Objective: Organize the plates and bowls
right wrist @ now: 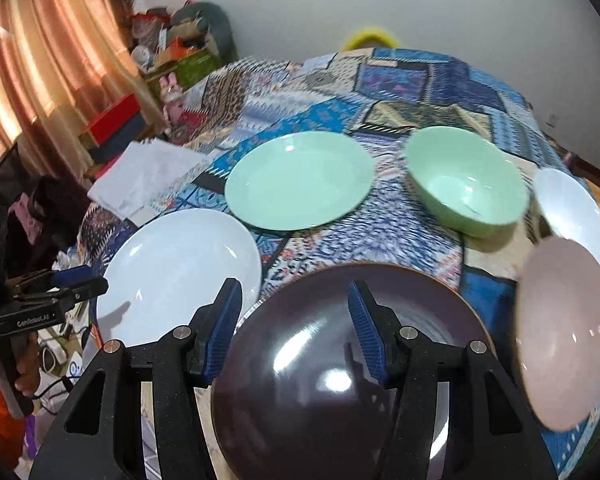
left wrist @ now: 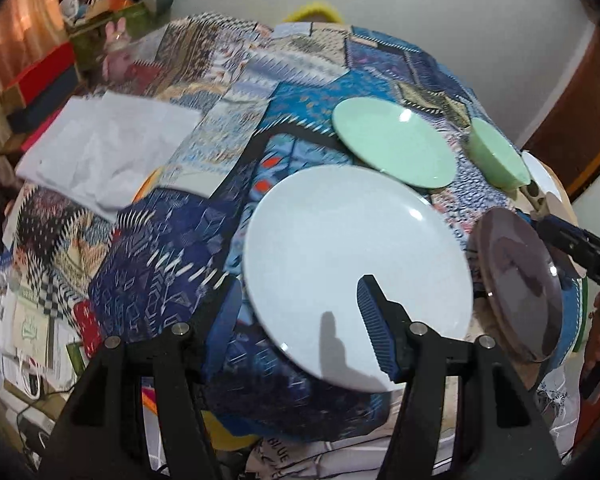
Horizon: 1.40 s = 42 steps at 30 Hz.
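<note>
A white plate [left wrist: 352, 248] [right wrist: 180, 272] lies at the near left of the patchwork-covered table. My left gripper [left wrist: 296, 316] is open, its right finger over the plate's near rim, its left finger off the rim. A dark brown plate [right wrist: 332, 360] [left wrist: 520, 284] lies to the right of it; my right gripper [right wrist: 294, 320] is open above its near part. Behind stand a green plate [right wrist: 300, 180] [left wrist: 396, 140] and a green bowl [right wrist: 466, 180] [left wrist: 496, 152]. A pink bowl [right wrist: 564, 332] and a white bowl [right wrist: 572, 208] sit at the right.
A white folded cloth [right wrist: 148, 176] [left wrist: 108, 152] lies at the table's left. Boxes and clutter [right wrist: 168, 52] stand by the curtain at the far left. The left gripper also shows in the right wrist view [right wrist: 80, 284] at the table's left edge.
</note>
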{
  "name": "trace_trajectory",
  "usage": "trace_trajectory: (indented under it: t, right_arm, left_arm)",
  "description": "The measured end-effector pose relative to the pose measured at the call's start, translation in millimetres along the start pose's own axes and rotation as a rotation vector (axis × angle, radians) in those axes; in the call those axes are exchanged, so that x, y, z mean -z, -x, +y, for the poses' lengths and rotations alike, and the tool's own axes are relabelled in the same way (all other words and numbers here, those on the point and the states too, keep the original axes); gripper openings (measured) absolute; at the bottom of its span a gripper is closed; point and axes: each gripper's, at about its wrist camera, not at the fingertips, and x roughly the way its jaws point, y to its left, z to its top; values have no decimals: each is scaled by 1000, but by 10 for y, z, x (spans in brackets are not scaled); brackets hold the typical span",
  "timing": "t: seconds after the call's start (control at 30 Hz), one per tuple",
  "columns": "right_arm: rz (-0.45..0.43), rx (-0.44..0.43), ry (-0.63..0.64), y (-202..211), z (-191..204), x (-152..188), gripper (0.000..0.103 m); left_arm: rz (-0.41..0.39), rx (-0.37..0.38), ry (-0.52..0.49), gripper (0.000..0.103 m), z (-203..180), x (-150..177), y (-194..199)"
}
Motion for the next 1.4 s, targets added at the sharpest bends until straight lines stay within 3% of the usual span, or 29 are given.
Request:
trace_trajectory:
  t: [0.4,0.5,0.77,1.03,1.4]
  right_arm:
    - [180,-53,107,-614,182,-253,51]
    - [221,-51,138,-705,182,-268,48]
    - [335,-87,173,-934,233,-240,32]
    - [352,-103,182,-1027,265,-245,32]
    - [335,-112,169,-1048,308,-250,28]
  left_arm:
    - [48,24,53,60,219,156,-155]
    - [56,28,44,60,212,172,-177]
    - [66,45,44,47,167,223,-244]
    - [69,75,20,38,118,221,-261]
    - [69,86,21,37,37,232,-270]
